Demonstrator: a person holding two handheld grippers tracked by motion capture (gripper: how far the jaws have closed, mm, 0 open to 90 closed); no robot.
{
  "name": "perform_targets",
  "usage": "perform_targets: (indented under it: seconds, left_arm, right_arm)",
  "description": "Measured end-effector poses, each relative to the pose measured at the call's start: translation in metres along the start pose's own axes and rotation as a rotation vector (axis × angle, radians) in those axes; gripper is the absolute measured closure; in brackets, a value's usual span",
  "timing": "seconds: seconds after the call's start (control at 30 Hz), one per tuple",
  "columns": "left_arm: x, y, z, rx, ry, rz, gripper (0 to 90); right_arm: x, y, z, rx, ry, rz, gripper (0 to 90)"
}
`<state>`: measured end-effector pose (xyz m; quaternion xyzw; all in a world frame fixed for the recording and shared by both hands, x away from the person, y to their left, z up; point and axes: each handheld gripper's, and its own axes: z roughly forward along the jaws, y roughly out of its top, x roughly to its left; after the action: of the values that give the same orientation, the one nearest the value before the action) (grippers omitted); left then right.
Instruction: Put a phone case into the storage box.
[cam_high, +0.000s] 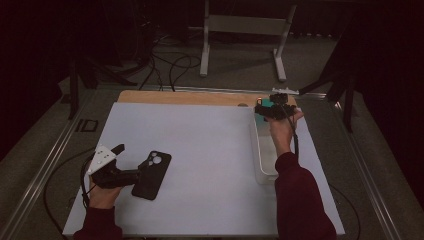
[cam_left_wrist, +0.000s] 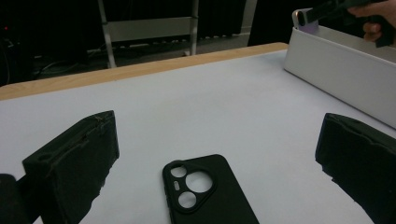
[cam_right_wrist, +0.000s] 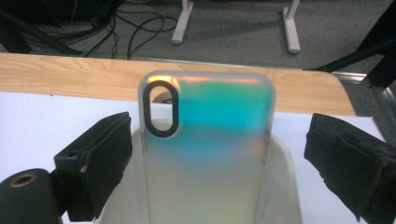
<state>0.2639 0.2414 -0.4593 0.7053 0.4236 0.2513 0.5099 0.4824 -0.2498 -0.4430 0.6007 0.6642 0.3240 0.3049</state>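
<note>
No brand, label or writing legible on any item. Nearest the person: left hand (cam_high: 102, 196), sleeve dark red, grips the left gripper (cam_high: 131, 161) low over the white table (cam_high: 200, 150), pointing fwd and to the right; jaws spread wide, nothing between the pads. One black phone case (cam_high: 152, 174) lies flat on the table, back up, w/ a rounded-triangle camera cut-out holding three round holes and one small slot; in the left gripper view it sits (cam_left_wrist: 208, 191) between and just ahead of the open jaws, apart from both. Farther off, right forearm stretches fwd along the right side of the table; right hand (cam_high: 281, 127) holds the right gripper (cam_high: 270, 107) over the far end of one white tray (cam_high: 257, 150). Its jaws are also spread, one each side of an iridescent teal-orange phone case (cam_right_wrist: 208, 149), upright or tilted in the tray w/ one oval camera cut-out; no pad contact visible. Count: 2 grippers, 2 cases, 1 tray. Beyond: wooden table edge (cam_right_wrist: 70, 77), floor cables (cam_high: 170, 65), metal stand legs (cam_high: 242, 30).
</note>
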Motion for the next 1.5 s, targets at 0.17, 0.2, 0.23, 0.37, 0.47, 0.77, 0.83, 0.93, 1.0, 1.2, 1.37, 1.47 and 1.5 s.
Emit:
perform_targets:
  seconds: [0.17,0.2,0.23,0.37,0.47,0.77,0.83,0.93,1.0,1.2,1.37,1.47,1.5]
  left_arm:
    - [-0.001,0.000,0.000,0.001,0.003,0.000,0.0]
    - [-0.001,0.000,0.000,0.001,0.004,0.001,0.0]
    - [-0.001,0.000,0.000,0.002,0.007,0.003,0.0]
    - [-0.001,-0.001,0.001,0.006,0.009,0.003,0.0]
    - [-0.001,-0.001,0.001,0.009,0.012,0.008,0.0]
    - [-0.001,-0.002,0.003,0.022,0.022,0.007,0.0]
    - [-0.001,-0.002,0.003,0.024,0.022,0.006,0.0]
    - [-0.001,-0.002,0.004,0.034,0.025,0.008,0.0]
    - [-0.001,-0.003,0.005,0.039,0.027,0.009,0.0]
    - [-0.003,-0.004,0.008,0.062,0.035,0.016,0.0]
    - [-0.003,-0.007,0.011,0.093,0.043,0.023,0.0]
    - [-0.003,-0.009,0.013,0.108,0.053,0.027,0.0]
    - [-0.003,-0.010,0.014,0.112,0.053,0.024,0.0]
  right_arm:
    - [0.002,0.001,-0.008,-0.014,0.026,-0.003,7.6]
    - [0.003,0.001,-0.010,-0.020,0.031,-0.009,7.6]
    - [0.004,0.001,-0.013,-0.023,0.040,-0.011,7.6]
    - [0.008,0.003,-0.022,-0.037,0.080,-0.020,7.8]
    - [0.012,0.003,-0.030,-0.044,0.112,-0.029,7.8]
    - [0.025,-0.006,-0.048,-0.061,0.200,-0.070,8.1]
    - [0.026,-0.007,-0.050,-0.060,0.211,-0.072,8.1]
    - [0.030,-0.011,-0.061,-0.072,0.250,-0.092,8.1]
    - [0.031,-0.013,-0.066,-0.076,0.268,-0.105,8.1]
    - [0.034,-0.019,-0.084,-0.095,0.312,-0.131,8.1]
    - [0.034,-0.024,-0.095,-0.112,0.326,-0.142,8.1]
    - [0.034,-0.027,-0.103,-0.130,0.334,-0.146,8.1]
    - [0.034,-0.027,-0.104,-0.134,0.338,-0.139,8.1]
